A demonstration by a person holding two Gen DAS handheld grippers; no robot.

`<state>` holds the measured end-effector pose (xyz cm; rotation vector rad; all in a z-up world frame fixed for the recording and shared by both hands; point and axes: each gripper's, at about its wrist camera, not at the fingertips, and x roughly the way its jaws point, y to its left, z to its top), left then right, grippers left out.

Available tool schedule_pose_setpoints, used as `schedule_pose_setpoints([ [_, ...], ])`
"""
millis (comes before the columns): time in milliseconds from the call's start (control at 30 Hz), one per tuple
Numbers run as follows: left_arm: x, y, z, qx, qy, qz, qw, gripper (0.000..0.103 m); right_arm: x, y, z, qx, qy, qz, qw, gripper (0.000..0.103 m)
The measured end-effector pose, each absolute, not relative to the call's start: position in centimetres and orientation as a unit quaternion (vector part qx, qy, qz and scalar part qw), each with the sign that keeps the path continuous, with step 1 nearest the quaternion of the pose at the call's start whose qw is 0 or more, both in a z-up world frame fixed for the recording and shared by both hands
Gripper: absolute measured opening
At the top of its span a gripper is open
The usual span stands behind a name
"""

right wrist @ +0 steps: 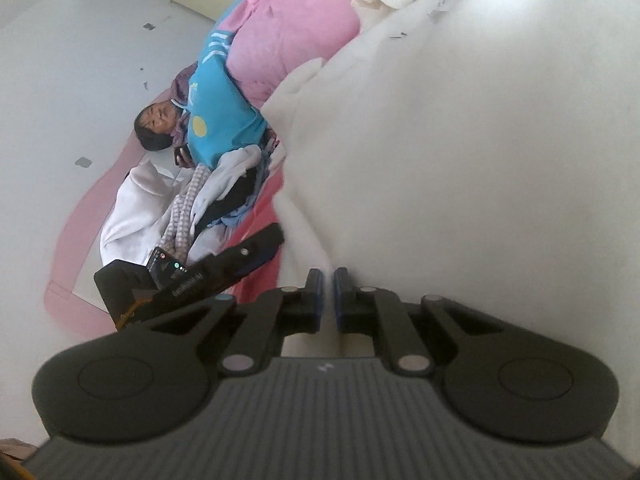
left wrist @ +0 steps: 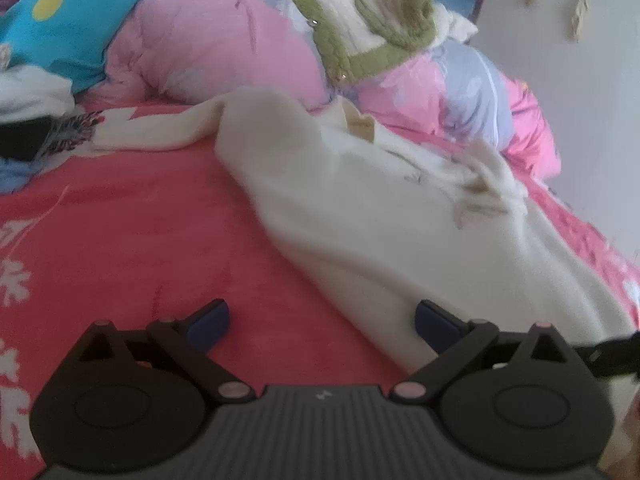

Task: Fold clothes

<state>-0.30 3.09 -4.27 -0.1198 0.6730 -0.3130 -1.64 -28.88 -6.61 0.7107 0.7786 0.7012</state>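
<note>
A: Where does the cream fleecy knitted garment lie?

B: On the coral-red floral bedsheet, spread from 12 o'clock down to 4 o'clock in the left wrist view. One sleeve trails toward 9 o'clock. A fringed tuft sits on it near 2 o'clock.

A: Left gripper?

B: Jaws wide apart, blue pads bare, nothing between them. It hangs over the sheet, with the garment's edge at the right-hand pad.

A: Right gripper?

B: Jaws nearly together, a thin slit left. Cream cloth fills the view from 12 to 5 o'clock and runs down to the pads, so I judge it pinches the garment's edge. The cloth rises steeply there, which reads as lifted.

A: Step in hand?

B: My judgement: one side held up, either for spreading flat or for carrying over into a fold. The frames don't settle which.

A: Materials?

B: The garment is thick, soft and matt, and it drapes in broad rounded folds. Behind it, at 12 o'clock, lies a glossy pink padded quilt, and on that a cream-and-olive cable knit. A mixed laundry pile sits at 9 o'clock in the right wrist view.
</note>
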Motion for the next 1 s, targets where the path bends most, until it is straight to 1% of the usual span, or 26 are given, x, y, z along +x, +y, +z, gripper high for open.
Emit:
schedule_pose_setpoints([
  [100,-0.2,2.7,-4.4,-0.047,0.332,-0.151,0.93,0.101,-2.3,-29.2,-5.4,0.304,0.352,0.327,0.823,0.009],
  [167,-0.1,2.7,-4.5,-0.045,0.333,-0.151,0.93,0.101,-3.5,-29.4,-3.7,0.256,0.336,0.336,0.842,0.01],
  [233,0.0,2.7,-4.5,-0.044,0.334,-0.15,0.93,0.101,-5.1,-28.9,-2.1,0.187,0.328,0.352,0.857,0.02],
  [267,0.0,2.7,-4.5,-0.044,0.334,-0.151,0.929,0.102,-6.0,-28.7,-1.5,0.153,0.325,0.359,0.861,0.029],
  [300,0.0,2.7,-4.5,-0.044,0.334,-0.151,0.929,0.102,-6.8,-28.6,-1.2,0.125,0.325,0.363,0.864,0.036],
  [367,0.0,2.7,-4.4,-0.044,0.334,-0.151,0.93,0.102,-8.5,-28.3,-0.7,0.071,0.324,0.369,0.868,0.042],
  [400,0.0,2.7,-4.4,-0.044,0.333,-0.151,0.93,0.102,-9.0,-28.4,-0.7,0.06,0.326,0.367,0.869,0.042],
  [633,-0.2,2.8,-4.5,-0.045,0.325,-0.148,0.933,0.102,-13.0,-29.8,-2.5,0.01,0.333,0.339,0.88,0.042],
  [667,-0.4,2.8,-4.4,-0.048,0.318,-0.143,0.936,0.1,-13.4,-29.7,-2.9,-0.002,0.33,0.331,0.884,0.041],
  [700,-1.0,2.9,-4.1,-0.055,0.307,-0.133,0.941,0.097,-13.5,-29.4,-3.4,-0.009,0.329,0.321,0.888,0.037],
  [800,-3.9,2.6,-2.6,-0.064,0.259,-0.11,0.957,0.097,-13.1,-29.1,-4.1,0.0,0.316,0.306,0.898,0.029],
  [867,-7.0,1.6,-1.3,-0.067,0.228,-0.126,0.963,0.097,-12.8,-29.3,-4.0,0.021,0.304,0.307,0.902,0.026],
  [1000,-13.2,-2.0,0.2,-0.006,0.182,-0.174,0.968,0.098,-12.2,-29.6,-4.0,0.045,0.286,0.314,0.905,0.018],
])
